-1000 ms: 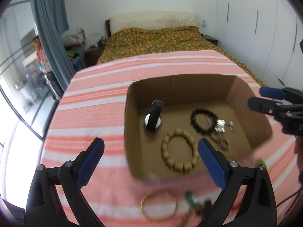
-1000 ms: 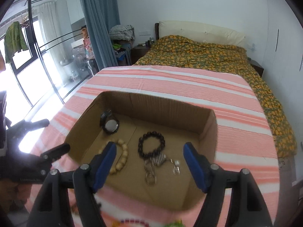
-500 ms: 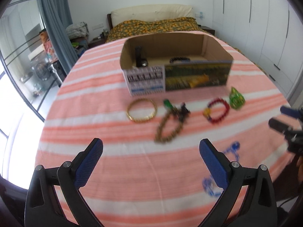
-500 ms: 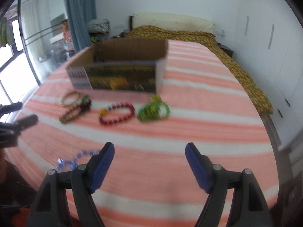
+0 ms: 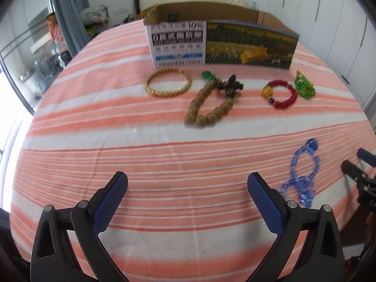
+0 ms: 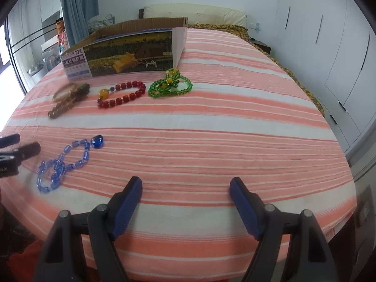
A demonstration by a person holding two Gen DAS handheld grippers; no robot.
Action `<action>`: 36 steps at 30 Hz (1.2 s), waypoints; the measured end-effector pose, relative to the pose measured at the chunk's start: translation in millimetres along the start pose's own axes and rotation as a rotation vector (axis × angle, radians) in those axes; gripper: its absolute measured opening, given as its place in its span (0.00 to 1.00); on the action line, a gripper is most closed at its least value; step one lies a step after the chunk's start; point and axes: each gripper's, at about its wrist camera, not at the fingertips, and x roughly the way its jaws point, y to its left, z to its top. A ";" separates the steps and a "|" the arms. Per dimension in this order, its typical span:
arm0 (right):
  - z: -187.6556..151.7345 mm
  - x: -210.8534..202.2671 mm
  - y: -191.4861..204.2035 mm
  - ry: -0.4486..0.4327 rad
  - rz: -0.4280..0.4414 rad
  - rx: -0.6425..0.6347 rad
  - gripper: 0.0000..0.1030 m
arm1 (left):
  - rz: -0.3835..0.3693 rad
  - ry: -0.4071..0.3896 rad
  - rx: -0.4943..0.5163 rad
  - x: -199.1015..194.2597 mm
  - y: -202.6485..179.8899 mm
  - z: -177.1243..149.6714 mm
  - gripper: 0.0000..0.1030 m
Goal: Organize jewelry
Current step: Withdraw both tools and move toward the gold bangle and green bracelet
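Note:
A cardboard box (image 5: 221,44) stands at the far side of the striped cloth; it also shows in the right wrist view (image 6: 124,51). In front of it lie a gold bangle (image 5: 168,82), a tan bead bracelet (image 5: 208,107), a red bead bracelet (image 5: 280,94) and a green bead piece (image 5: 304,85). A blue bead necklace (image 5: 303,174) lies nearer, also in the right wrist view (image 6: 63,164). My left gripper (image 5: 186,199) is open and empty, low over the near cloth. My right gripper (image 6: 185,198) is open and empty, right of the blue necklace.
The table carries a pink and white striped cloth (image 6: 211,141). A bed (image 6: 211,21) stands beyond it, white wardrobes (image 6: 329,47) on the right, a curtain (image 6: 77,4) and window on the left.
Both grippers have pulled back from above the box and dropped low near the table's near edge. The box interior has gone out of sight and the loose jewelry in front has come into view.

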 end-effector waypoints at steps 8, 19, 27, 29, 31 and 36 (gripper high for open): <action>-10.2 -2.6 -2.8 -0.094 0.011 0.009 0.79 | -0.004 -0.051 -0.021 0.1 2.3 -13.5 1.00; -12.7 -3.8 -3.2 -0.119 0.012 0.011 0.81 | -0.018 -0.060 -0.023 -2.1 3.6 -16.2 1.00; -13.1 -3.9 -3.4 -0.112 0.014 0.007 0.81 | -0.024 -0.052 -0.013 -3.8 3.8 -18.9 1.00; -12.8 -4.0 -3.8 -0.106 0.019 0.003 0.81 | -0.026 -0.055 -0.011 -4.0 3.9 -19.6 1.00; -12.0 -4.1 -4.6 -0.096 0.027 -0.003 0.81 | -0.029 -0.060 -0.009 -3.8 4.2 -20.0 1.00; -11.3 -4.7 -4.8 -0.079 0.039 -0.014 0.81 | -0.044 -0.069 0.006 -4.5 5.3 -21.3 1.00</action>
